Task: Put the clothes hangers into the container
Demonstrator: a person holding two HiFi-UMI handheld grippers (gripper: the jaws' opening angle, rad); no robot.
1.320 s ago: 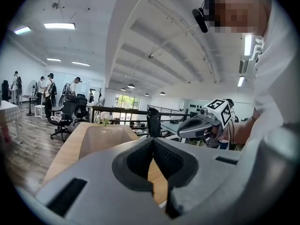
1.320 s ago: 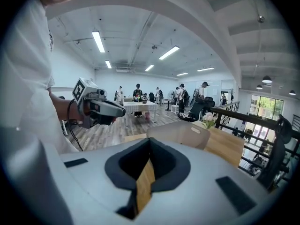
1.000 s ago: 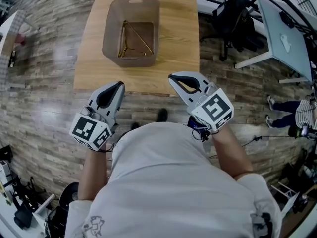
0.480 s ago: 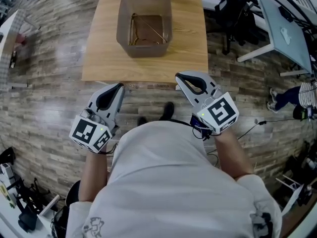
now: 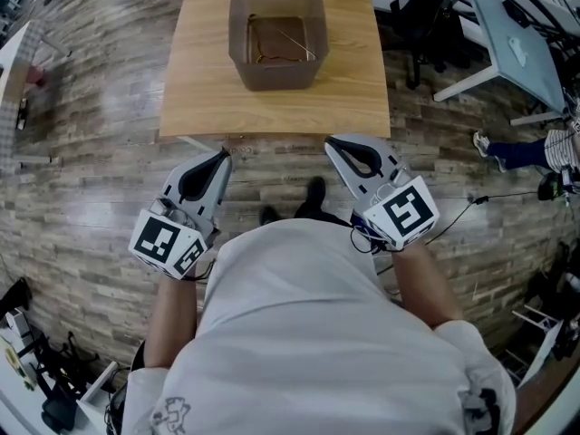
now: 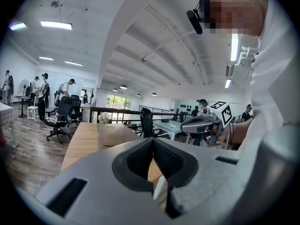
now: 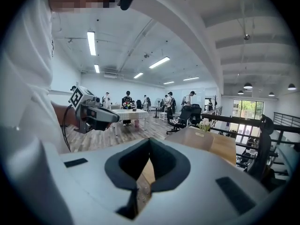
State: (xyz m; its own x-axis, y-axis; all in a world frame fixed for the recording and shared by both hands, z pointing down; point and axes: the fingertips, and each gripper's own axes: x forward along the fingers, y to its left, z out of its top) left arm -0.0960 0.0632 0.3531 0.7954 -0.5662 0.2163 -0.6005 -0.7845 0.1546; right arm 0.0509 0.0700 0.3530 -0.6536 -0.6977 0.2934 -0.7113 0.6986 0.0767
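Observation:
A translucent brown container [image 5: 276, 27] stands on the wooden table [image 5: 199, 80], with thin wooden clothes hangers [image 5: 283, 49] lying in its bottom. My left gripper [image 5: 223, 156] is held off the table's near edge, over the floor, shut and empty. My right gripper [image 5: 332, 142] is level with it on the right, also shut with nothing in it. In the left gripper view the shut jaws [image 6: 153, 140] point at the table [image 6: 77, 142] and the container [image 6: 115, 134]. The right gripper view shows shut jaws [image 7: 150, 142] and the container [image 7: 196, 138] beyond.
Wood-plank floor [image 5: 100, 179] surrounds the table. White desks [image 5: 521, 53] and a black office chair [image 5: 430, 16] stand to the right. Another person's legs [image 5: 512, 152] show at the right edge. Several people stand far off in the room [image 6: 42, 86].
The table and container have slid up and away in the head view as I backed off from the table. Both grippers stayed shut, held close to my body.

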